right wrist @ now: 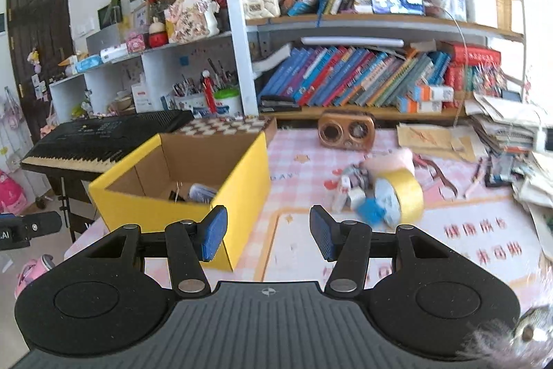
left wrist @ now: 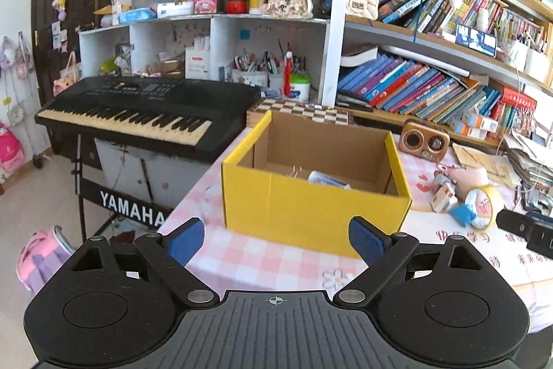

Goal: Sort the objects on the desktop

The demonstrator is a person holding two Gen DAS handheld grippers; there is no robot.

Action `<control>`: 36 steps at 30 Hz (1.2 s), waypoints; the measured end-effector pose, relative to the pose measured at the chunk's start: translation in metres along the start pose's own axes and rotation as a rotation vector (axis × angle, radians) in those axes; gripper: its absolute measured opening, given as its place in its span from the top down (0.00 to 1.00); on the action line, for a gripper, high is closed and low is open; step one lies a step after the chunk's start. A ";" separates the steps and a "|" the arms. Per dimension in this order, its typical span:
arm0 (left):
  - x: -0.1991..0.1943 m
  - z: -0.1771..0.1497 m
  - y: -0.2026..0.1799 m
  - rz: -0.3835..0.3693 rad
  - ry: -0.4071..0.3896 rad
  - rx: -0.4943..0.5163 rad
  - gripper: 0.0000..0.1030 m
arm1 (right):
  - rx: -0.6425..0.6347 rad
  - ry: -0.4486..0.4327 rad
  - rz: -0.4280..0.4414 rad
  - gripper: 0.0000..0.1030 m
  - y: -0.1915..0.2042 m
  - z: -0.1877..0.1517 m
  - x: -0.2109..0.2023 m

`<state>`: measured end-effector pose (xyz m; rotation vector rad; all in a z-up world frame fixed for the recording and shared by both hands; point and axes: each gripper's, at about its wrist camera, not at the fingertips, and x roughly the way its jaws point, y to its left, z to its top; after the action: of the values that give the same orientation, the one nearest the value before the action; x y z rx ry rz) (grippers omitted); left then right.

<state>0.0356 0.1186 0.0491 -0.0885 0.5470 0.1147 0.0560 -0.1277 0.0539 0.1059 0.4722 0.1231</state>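
A yellow cardboard box [left wrist: 311,210] [right wrist: 138,206] stands open on the pink checked tablecloth [left wrist: 249,261] [right wrist: 304,241], with a white tube [left wrist: 328,179] [right wrist: 202,192] and a small clip inside. My left gripper [left wrist: 276,239] hangs just in front of the box, jaws wide open and empty. My right gripper [right wrist: 269,232] is partly open with nothing between its blue pads, right of the box's near corner. Beyond it lies a heap: a yellow tape roll [right wrist: 402,197] [left wrist: 484,206], a blue piece [right wrist: 371,211], small cartons and a pink soft toy [right wrist: 390,161].
A brown retro radio [right wrist: 346,130] and a chessboard [right wrist: 224,127] stand behind the box. A black keyboard [left wrist: 138,113] sits left of the table edge. Bookshelves [right wrist: 363,82] fill the back; paper stacks [right wrist: 511,134] crowd the right. The other gripper's body shows at the left wrist view's right edge [left wrist: 528,227].
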 end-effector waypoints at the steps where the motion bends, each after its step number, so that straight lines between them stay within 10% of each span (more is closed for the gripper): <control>1: -0.001 -0.003 0.000 0.002 0.005 0.003 0.10 | 0.001 0.009 -0.003 0.51 0.000 -0.005 -0.002; 36: 0.011 -0.058 -0.065 -0.122 0.201 0.131 0.10 | -0.032 0.219 -0.103 0.47 -0.021 -0.065 -0.020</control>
<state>0.0235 0.0487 -0.0026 -0.0055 0.7470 -0.0495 0.0105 -0.1467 0.0022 0.0365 0.6927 0.0416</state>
